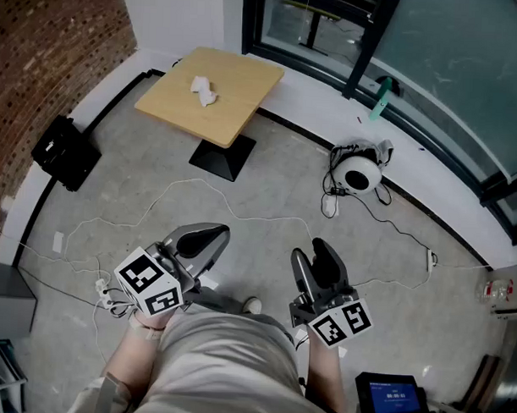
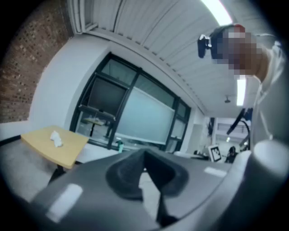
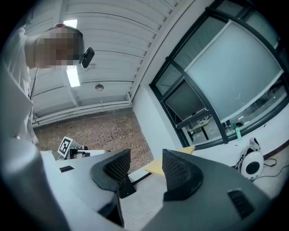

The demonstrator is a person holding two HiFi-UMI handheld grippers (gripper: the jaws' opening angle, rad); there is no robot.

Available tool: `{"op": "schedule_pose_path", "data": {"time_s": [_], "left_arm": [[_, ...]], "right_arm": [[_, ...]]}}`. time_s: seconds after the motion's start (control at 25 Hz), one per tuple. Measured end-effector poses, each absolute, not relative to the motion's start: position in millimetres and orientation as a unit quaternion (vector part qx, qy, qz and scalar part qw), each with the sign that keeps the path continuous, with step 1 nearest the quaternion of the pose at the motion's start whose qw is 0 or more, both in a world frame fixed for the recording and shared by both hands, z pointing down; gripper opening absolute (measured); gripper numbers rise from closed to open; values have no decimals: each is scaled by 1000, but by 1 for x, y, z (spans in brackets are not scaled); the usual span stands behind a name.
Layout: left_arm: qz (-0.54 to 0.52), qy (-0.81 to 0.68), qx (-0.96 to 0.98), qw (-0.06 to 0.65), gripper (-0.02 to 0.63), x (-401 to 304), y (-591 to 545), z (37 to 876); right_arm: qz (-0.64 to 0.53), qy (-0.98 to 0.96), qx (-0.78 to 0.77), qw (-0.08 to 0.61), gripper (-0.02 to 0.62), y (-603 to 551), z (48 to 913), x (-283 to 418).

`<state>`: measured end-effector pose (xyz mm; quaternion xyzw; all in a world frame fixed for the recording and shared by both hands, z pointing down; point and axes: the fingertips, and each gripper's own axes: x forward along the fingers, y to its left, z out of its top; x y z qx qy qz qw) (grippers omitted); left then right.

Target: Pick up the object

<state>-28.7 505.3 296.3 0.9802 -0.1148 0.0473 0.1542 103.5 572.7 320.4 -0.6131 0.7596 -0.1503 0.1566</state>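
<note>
A crumpled white tissue (image 1: 203, 90) lies on a square wooden table (image 1: 241, 103) at the far side of the room; nothing else rests on it. Both grippers are held close to the person's body, well short of the table. My left gripper (image 1: 208, 235) points toward the table with its jaws together and nothing held. My right gripper (image 1: 318, 253) has a gap between its fingers and is empty. The left gripper view shows the tissue (image 2: 56, 138) on the table (image 2: 72, 151), left of the left gripper (image 2: 144, 155). In the right gripper view a table corner (image 3: 156, 168) shows between the right gripper (image 3: 146, 164) pads.
A white round device (image 1: 360, 171) with cables lies by the window wall. A green bottle (image 1: 380, 97) stands on the sill. A black case (image 1: 66, 152) sits by the brick wall. Thin cables (image 1: 157, 208) cross the floor. A small screen (image 1: 391, 397) is at lower right.
</note>
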Motion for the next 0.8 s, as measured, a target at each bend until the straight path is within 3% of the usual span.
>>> {"op": "schedule_pose_path", "data": {"time_s": [0.4,0.8], "left_arm": [[58,-133,970,196,-12,4,412,339],[25,-189,959,211,-12,-23,157,355]], "right_arm": [[-192,773,-591,123,204,482,360,121],[-213,825,-523,31,204,209,364,100]]}}
